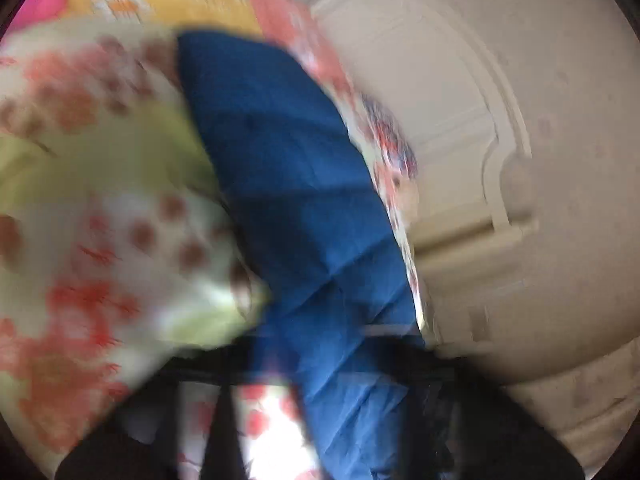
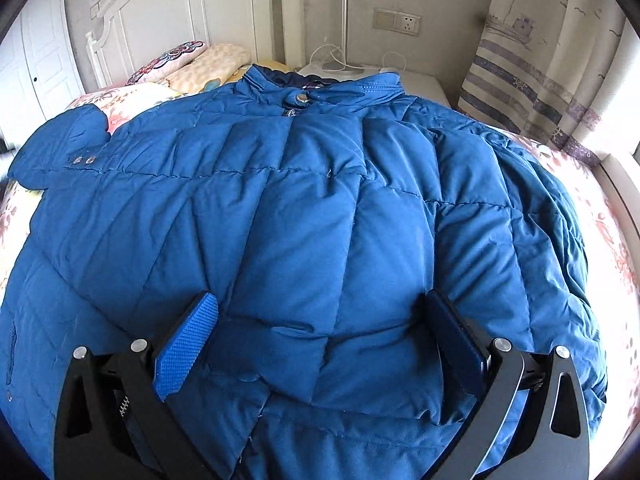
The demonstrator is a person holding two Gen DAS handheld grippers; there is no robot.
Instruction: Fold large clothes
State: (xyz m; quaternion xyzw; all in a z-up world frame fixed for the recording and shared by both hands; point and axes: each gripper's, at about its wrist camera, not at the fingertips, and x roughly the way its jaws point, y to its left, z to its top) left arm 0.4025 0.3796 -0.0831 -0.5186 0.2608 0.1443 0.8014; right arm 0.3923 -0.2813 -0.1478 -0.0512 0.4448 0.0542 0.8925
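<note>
A large blue quilted jacket lies spread on the bed, collar at the far end, front up. Its left sleeve is lifted at the far left. My right gripper is open just above the jacket's lower middle, fingers wide apart and empty. The left wrist view is blurred. There a strip of the blue jacket runs from the left gripper up into the view. The dark fingers are blurred at the bottom edge and seem to be shut on that blue fabric.
A floral bedsheet covers the bed. Pillows lie by the white headboard. A white nightstand and a curtain stand at the far right. A floral quilt and white wardrobe show in the left wrist view.
</note>
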